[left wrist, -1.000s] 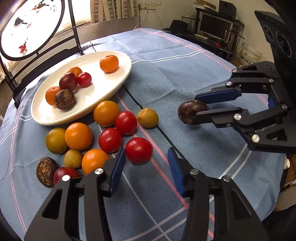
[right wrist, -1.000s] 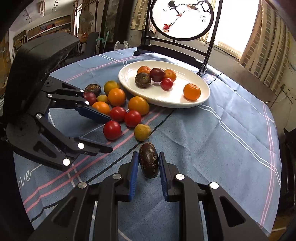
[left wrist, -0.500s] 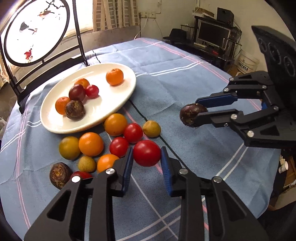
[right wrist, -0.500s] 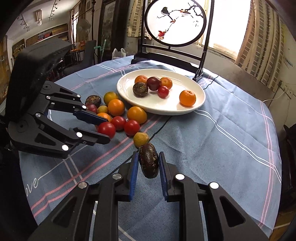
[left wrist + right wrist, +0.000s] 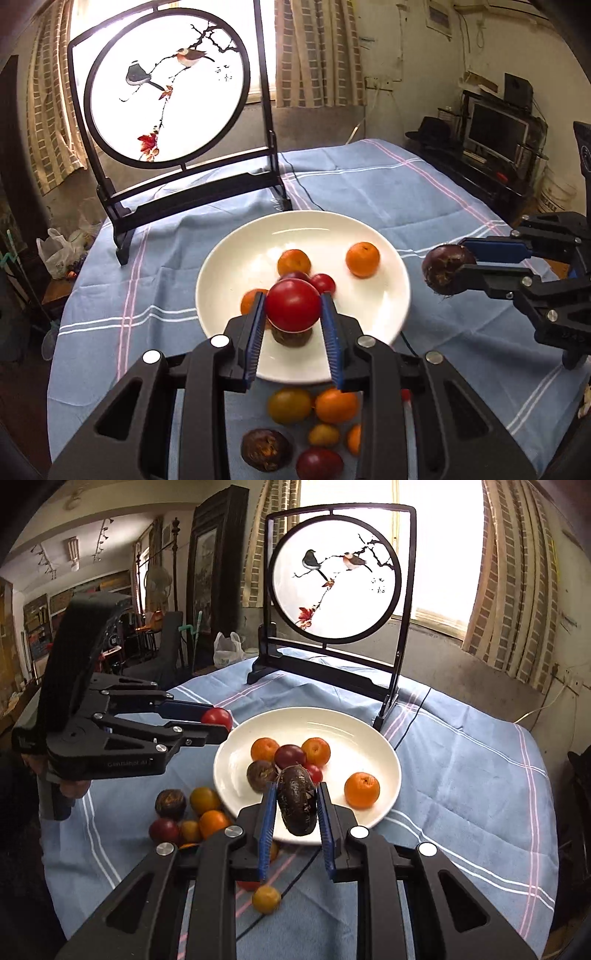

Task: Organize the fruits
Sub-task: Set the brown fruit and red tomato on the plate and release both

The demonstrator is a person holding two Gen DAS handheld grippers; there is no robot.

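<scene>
A: Fig. 1, near field. How will the tomato [image 5: 293, 309] handle in the left tongs [image 5: 293, 334]?

B: Probably light, smooth, easily bruised; the tongs pinch its widest part, above the plate [image 5: 236, 258].

A: And the right tongs [image 5: 295, 814]?

B: They pinch a dark, wrinkled fruit [image 5: 297, 799], likely firmer, over the plate's near rim. Beyond: 6 fruits plated; more loose on the bench [image 5: 424, 206].

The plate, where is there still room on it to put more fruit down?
The white plate is bare at its back, toward the bird screen, and along its left rim. Fruit crowds the middle, around the dark plum. A lone orange sits at the right.
</scene>
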